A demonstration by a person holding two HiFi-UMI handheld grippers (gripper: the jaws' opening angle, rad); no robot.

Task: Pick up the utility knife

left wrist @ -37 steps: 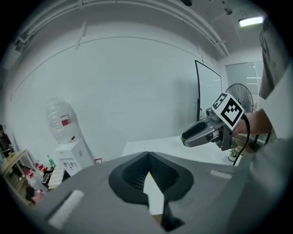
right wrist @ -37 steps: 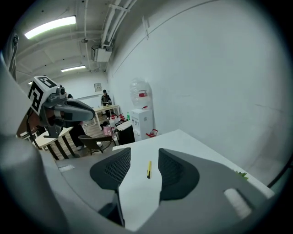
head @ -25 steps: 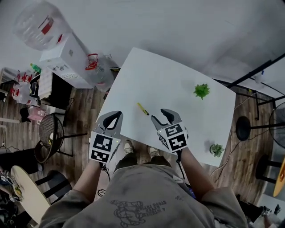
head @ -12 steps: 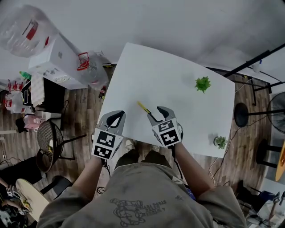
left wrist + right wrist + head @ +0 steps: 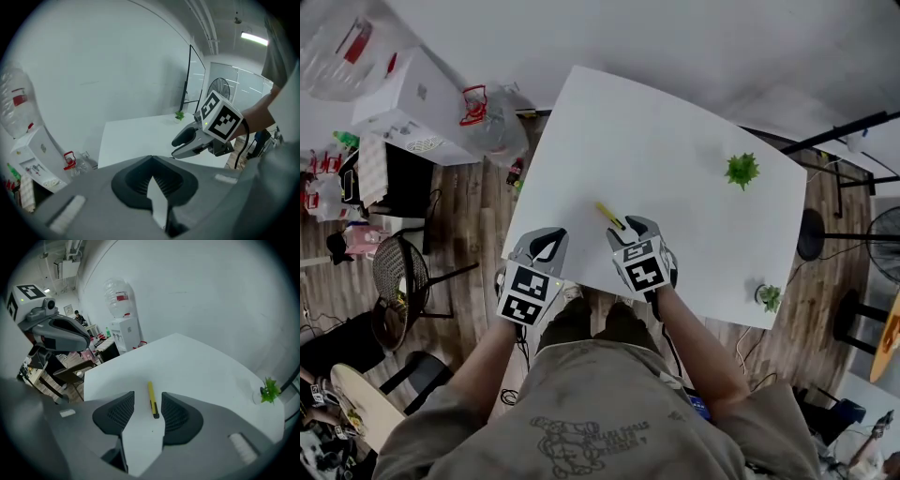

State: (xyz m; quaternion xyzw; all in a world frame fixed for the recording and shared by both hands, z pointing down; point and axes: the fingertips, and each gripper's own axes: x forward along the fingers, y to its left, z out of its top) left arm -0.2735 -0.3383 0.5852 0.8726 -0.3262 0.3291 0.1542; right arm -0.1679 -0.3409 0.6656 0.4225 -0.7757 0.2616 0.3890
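The utility knife is slim and yellow with a dark near end, and lies flat on the white table close to its near edge. My right gripper is open just behind it, low over the table. In the right gripper view the knife lies between the two fingers of the right gripper, with a gap on each side. My left gripper hovers at the table's near left edge, fingertips together and holding nothing. In the left gripper view the left gripper is shut, and the right gripper shows to its right.
A small green plant stands at the table's far right, and another plant sits at the near right corner. A water dispenser and a wire chair stand on the wooden floor to the left.
My right gripper has moved forward and left to the knife, so that its near end now lies between the open fingers. The left gripper has hardly shifted.
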